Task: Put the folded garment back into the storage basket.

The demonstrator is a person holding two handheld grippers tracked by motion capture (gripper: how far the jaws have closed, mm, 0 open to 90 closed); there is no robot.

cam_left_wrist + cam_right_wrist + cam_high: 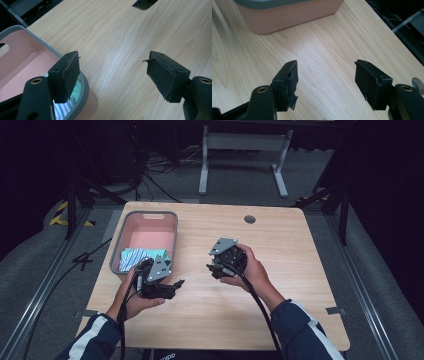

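Note:
A pink bin with a grey rim (146,214) stands at the table's left. Folded cloth (140,257), teal and blue-striped, lies in its near end. My left gripper (176,285) hovers just beyond the bin's near right corner, open, nothing between its jaws. In the left gripper view (113,72) the bin's rim (83,87) and the cloth (75,96) sit under the left jaw. My right gripper (211,268) is held over the table's middle, open and empty. In the right gripper view (325,81) its jaws face the bin's pink wall (289,13).
The light wooden table (280,250) has a round grommet (249,219) near its far edge. A white frame leg (245,150) and cables lie on the floor beyond. Dark metal rails run along both sides of the table.

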